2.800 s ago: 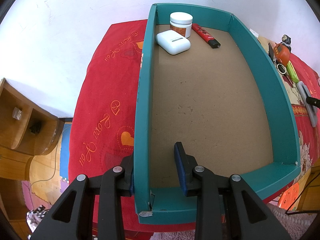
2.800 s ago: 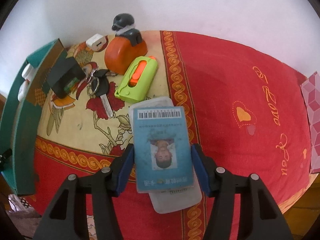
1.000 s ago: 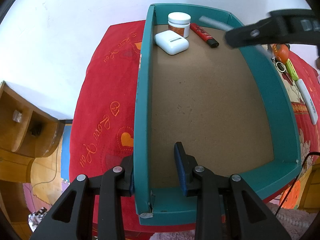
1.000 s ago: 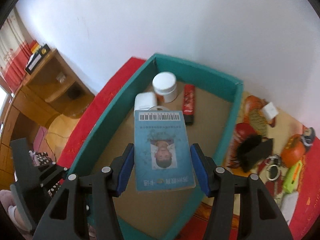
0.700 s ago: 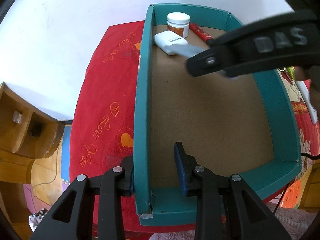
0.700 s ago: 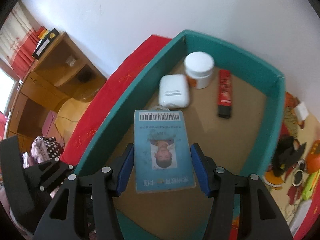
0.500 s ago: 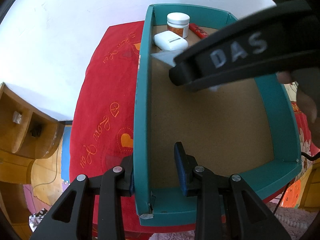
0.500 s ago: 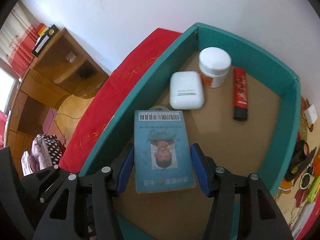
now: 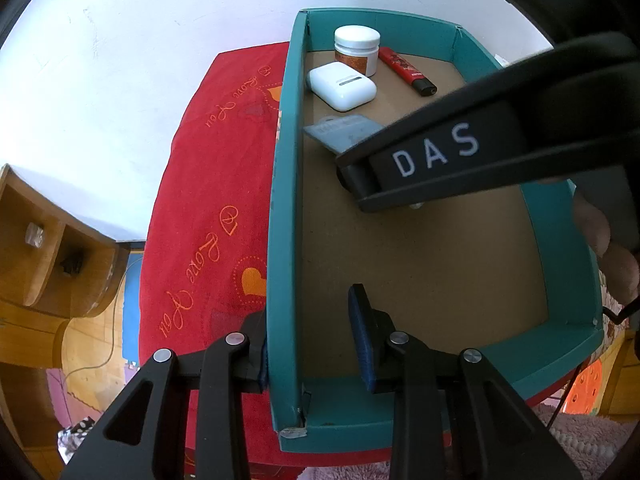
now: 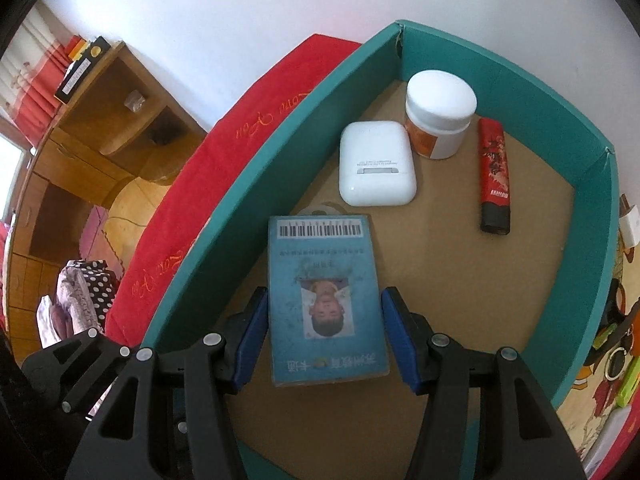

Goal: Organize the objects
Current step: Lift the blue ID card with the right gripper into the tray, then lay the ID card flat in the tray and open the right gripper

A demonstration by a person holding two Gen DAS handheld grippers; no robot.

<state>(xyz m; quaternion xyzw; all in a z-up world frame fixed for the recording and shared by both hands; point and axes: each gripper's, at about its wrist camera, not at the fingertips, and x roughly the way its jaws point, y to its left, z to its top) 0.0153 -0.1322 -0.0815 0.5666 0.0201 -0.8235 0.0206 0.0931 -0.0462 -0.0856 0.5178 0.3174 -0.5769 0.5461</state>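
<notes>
My left gripper (image 9: 309,330) straddles the near left wall of the teal box (image 9: 282,220), one pad outside and one inside, and is shut on it. My right gripper (image 10: 324,312) is shut on a blue ID card (image 10: 324,276) in a clear sleeve. The card hangs low inside the box, close to the left wall and just in front of a white earbud case (image 10: 376,162). A white-lidded jar (image 10: 440,116) and a red lighter (image 10: 494,172) stand at the far end. In the left wrist view the card's corner (image 9: 340,134) shows under the right gripper's black body.
The box rests on a red cloth (image 9: 208,208) on a table by a white wall. Keys (image 10: 614,364) and a green item (image 10: 628,384) lie outside the box on the right. A wooden shelf unit (image 9: 40,240) stands lower left. A person's fingers (image 9: 596,232) show at right.
The right gripper has carried the card from the table into the box, then down and toward the left wall near the earbud case. The left gripper has kept still on the box wall.
</notes>
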